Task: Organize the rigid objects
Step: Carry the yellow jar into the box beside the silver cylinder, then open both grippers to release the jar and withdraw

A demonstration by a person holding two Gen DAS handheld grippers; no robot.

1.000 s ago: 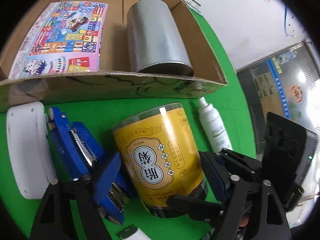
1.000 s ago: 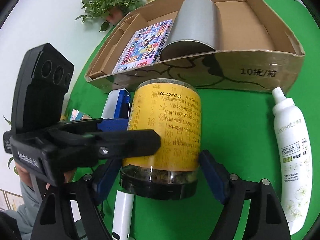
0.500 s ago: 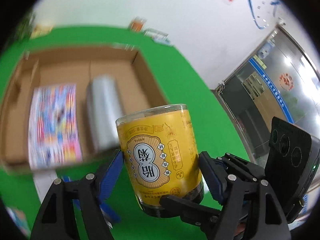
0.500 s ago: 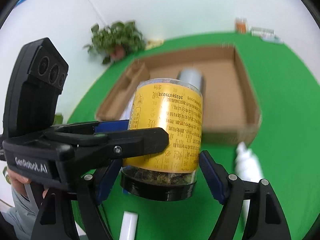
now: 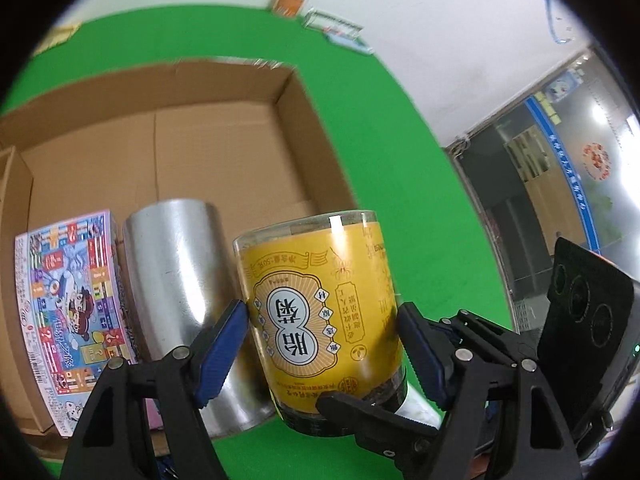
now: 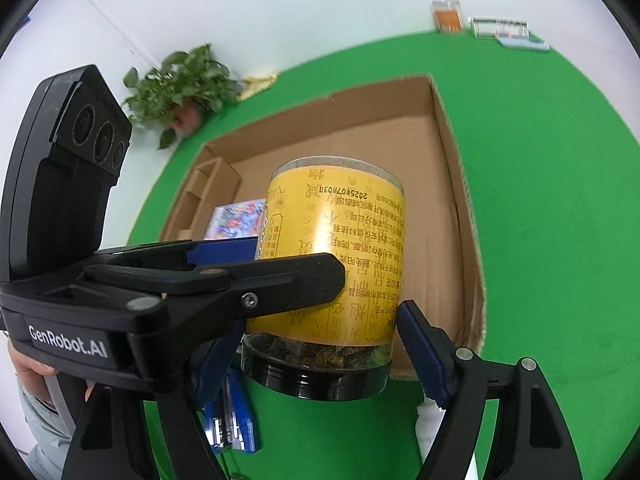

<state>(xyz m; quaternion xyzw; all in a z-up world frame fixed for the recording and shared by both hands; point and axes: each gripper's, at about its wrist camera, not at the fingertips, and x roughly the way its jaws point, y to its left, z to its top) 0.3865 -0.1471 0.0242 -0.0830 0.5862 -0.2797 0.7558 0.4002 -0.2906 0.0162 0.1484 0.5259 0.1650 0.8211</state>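
Yellow jar (image 5: 320, 312) | upside down, axis upright | left tool (image 5: 324, 344), right tool (image 6: 320, 344) both pinching it

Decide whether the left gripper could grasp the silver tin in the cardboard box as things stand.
Probably not: the left gripper is clamped on the yellow tea jar, as is the right gripper. The silver tin itself lies uncovered in the cardboard box.
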